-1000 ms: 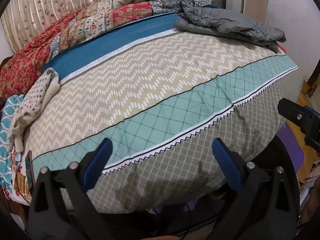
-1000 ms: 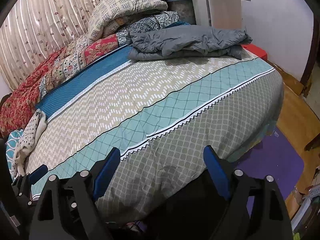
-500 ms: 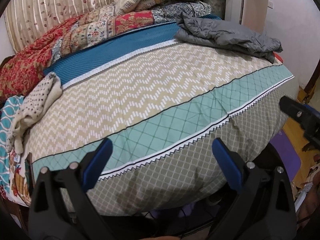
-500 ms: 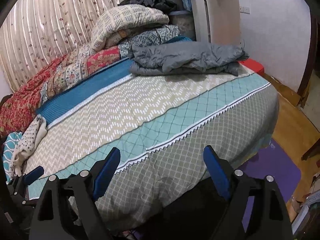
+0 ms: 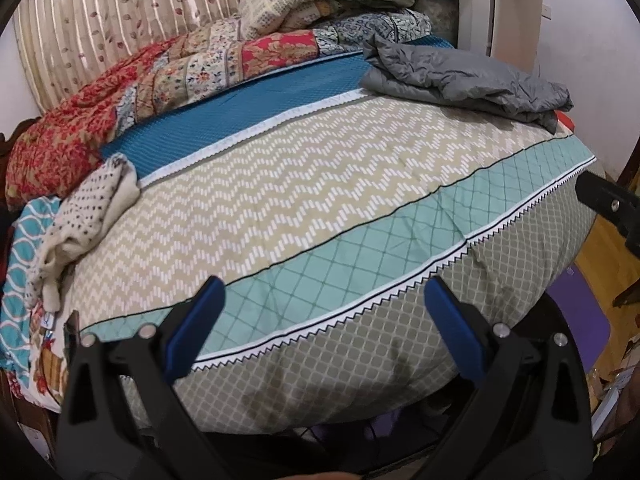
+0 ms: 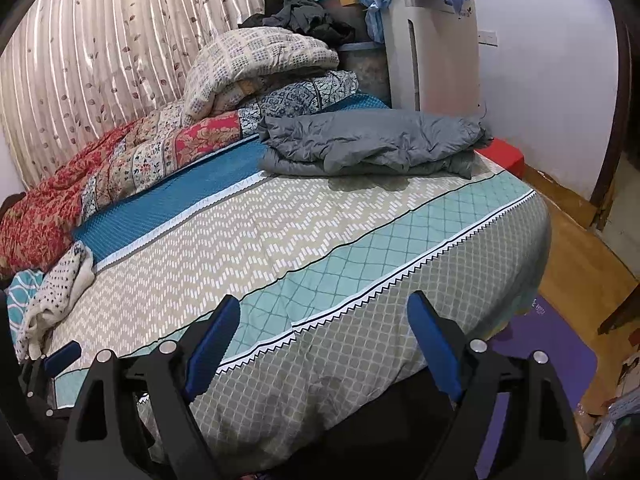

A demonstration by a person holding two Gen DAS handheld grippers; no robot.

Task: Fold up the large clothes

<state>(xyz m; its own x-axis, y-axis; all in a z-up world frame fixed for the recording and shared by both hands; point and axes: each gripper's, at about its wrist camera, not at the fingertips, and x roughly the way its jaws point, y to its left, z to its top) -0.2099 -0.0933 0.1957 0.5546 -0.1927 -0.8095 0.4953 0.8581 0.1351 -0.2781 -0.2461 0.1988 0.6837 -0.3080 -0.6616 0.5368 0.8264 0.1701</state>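
Both grippers hang over the near edge of the bed (image 6: 400,216), jaws spread wide with nothing between them: left gripper (image 5: 324,304), right gripper (image 6: 324,320). The grey puffy jacket (image 6: 372,144), loosely folded, lies well ahead of both at the far right of the bed, against the stacked quilts (image 6: 256,60). A dotted cream garment (image 5: 92,204) sits crumpled ahead-left

left gripper (image 5: 320,312): jaws apart, nothing between, over bed edge | bed (image 5: 360,352): patterned cover, chevron and teal bands | grey jacket (image 5: 464,76): folded, far right corner | spotted cream garment (image 5: 84,216): crumpled, left edge | right gripper (image 5: 612,208): partly visible, right edge
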